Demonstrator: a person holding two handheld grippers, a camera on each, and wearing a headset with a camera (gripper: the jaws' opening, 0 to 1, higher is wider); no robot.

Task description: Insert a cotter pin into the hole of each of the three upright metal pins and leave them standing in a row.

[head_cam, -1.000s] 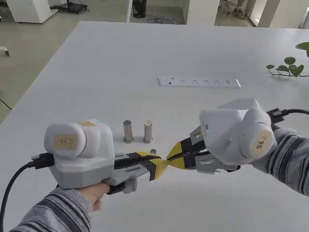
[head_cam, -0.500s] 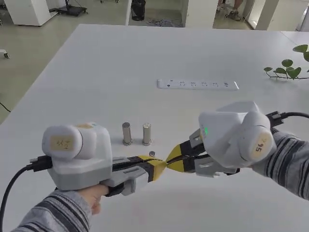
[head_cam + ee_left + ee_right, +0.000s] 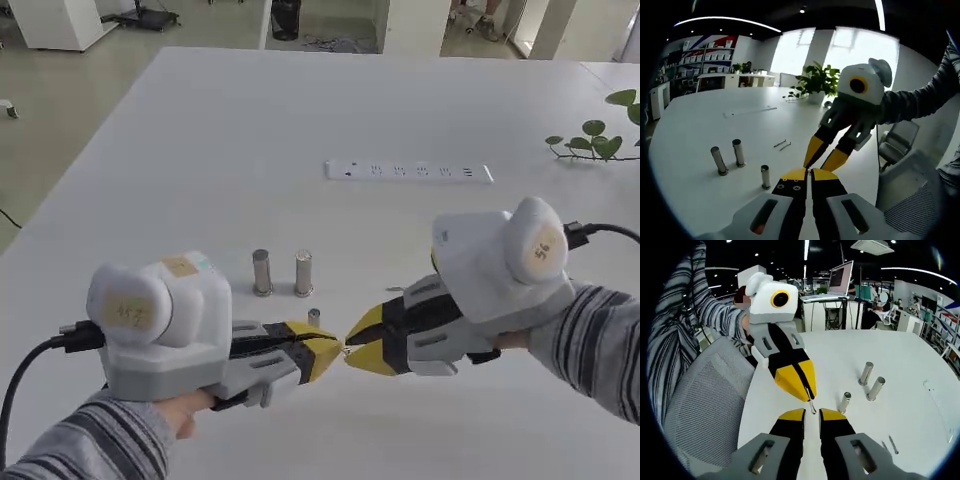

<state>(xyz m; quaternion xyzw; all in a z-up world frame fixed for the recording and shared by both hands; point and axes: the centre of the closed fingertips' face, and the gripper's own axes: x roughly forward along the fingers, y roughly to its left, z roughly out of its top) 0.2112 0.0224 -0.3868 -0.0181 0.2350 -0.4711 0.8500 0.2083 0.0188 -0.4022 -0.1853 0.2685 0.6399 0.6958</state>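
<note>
head view: high on the near side of the pins, faces forward and down across the table; the strip lies beyond the pins.
left gripper view: low and close beside the pins, looks along the left gripper; pins at view-left, right gripper head-on.
right gripper view: low and close beside the pins, faces the opposite way; left gripper head-on, pins at view-right.
shared: all three catch the pins and the tip-to-tip spot near them; the gripper views face each other.
</note>
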